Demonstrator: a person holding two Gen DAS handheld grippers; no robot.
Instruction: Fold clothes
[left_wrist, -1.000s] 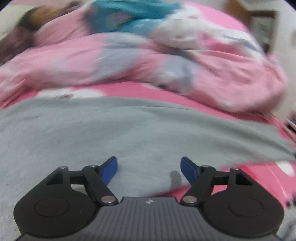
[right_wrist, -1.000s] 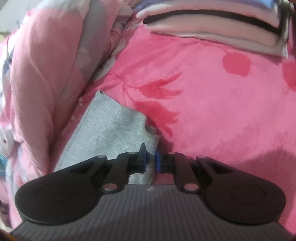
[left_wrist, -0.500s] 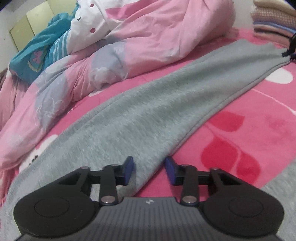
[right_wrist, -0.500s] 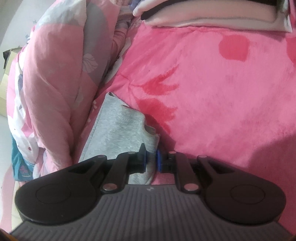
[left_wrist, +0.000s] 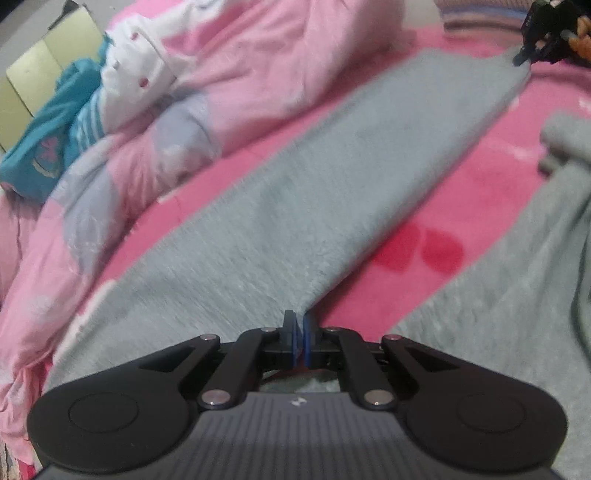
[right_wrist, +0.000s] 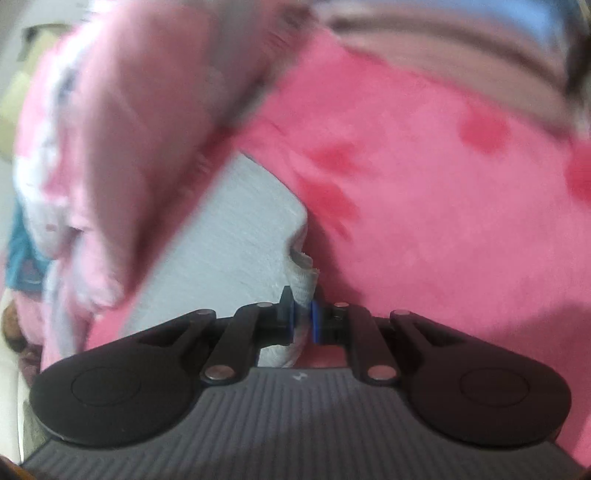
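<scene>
Now both tools, left tool (left_wrist: 299, 334) and right tool (right_wrist: 303, 317), pinch grey garment (left_wrist: 314, 206).

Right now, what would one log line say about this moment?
left tool: shut on grey garment | right tool: shut on its far end | surface: pink bedspread

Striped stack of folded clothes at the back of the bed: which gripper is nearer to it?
Right. The right gripper holds the grey garment close to the stack; the left gripper holds the garment's opposite end.
</scene>
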